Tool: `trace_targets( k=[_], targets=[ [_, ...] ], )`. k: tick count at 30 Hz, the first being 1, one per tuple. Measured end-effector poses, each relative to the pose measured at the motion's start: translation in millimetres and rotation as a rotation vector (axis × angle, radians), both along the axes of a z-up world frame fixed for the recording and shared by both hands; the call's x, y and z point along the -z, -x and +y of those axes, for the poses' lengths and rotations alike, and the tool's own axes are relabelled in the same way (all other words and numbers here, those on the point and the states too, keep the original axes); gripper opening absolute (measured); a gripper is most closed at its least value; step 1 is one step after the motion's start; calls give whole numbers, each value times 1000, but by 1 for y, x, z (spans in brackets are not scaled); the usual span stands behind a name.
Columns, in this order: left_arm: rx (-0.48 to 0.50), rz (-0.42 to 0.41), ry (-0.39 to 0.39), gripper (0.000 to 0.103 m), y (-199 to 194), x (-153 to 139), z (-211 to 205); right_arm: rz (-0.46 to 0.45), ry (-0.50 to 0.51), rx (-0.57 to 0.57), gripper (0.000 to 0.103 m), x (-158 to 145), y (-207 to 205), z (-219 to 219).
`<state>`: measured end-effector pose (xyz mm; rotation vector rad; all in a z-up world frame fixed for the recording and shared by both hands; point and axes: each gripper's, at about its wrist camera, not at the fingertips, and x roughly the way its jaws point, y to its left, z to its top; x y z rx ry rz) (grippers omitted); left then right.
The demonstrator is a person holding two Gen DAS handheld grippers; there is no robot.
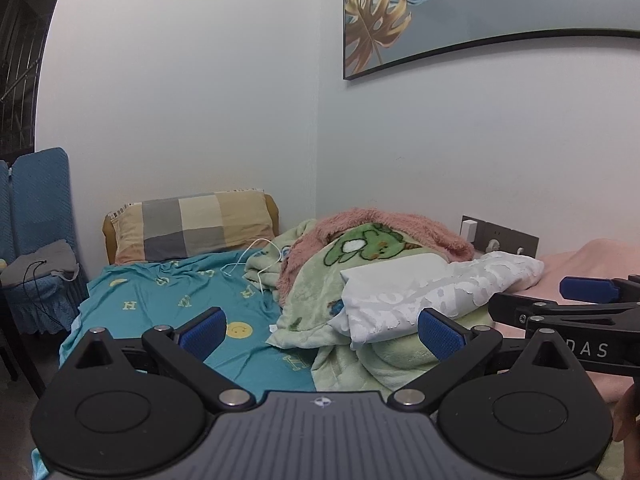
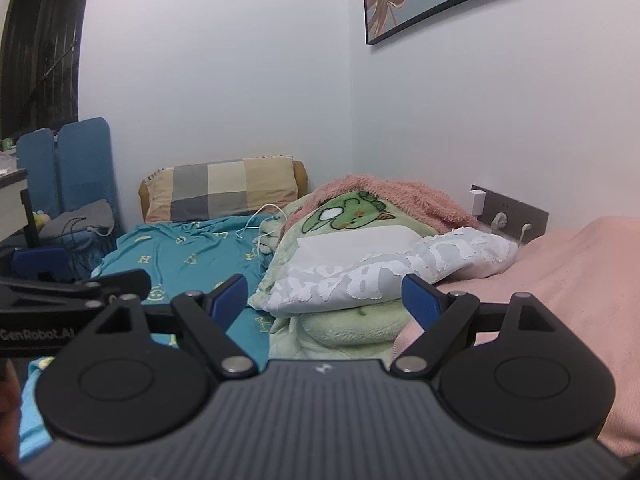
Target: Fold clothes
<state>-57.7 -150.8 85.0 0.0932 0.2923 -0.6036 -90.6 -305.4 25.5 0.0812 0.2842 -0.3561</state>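
A folded white garment with a raised letter pattern (image 1: 420,292) lies on a green cartoon blanket (image 1: 320,280) on the bed; it also shows in the right wrist view (image 2: 380,276). My left gripper (image 1: 320,334) is open and empty, held above the bed in front of the garment. My right gripper (image 2: 322,298) is open and empty, just short of the garment. The right gripper shows at the right edge of the left wrist view (image 1: 572,300), and the left one at the left edge of the right wrist view (image 2: 80,284).
A teal sheet (image 1: 180,300) covers the bed's left part and a pink sheet (image 2: 560,280) its right. A checked pillow (image 1: 192,224) lies at the head. A pink fluffy blanket (image 1: 380,232), a white cable (image 1: 256,260), wall sockets (image 1: 500,240) and a blue chair (image 1: 36,220) are nearby.
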Motion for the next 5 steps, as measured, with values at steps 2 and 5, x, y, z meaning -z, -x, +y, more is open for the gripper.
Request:
trace_targets(
  k=[2,5],
  targets=[
    [2,3,11,103,0,0,2,1,-6,4,86,1,1,0],
    [-3,3,22,103,0,-1,5,9,-4,12,86,3,0,0]
  ],
)
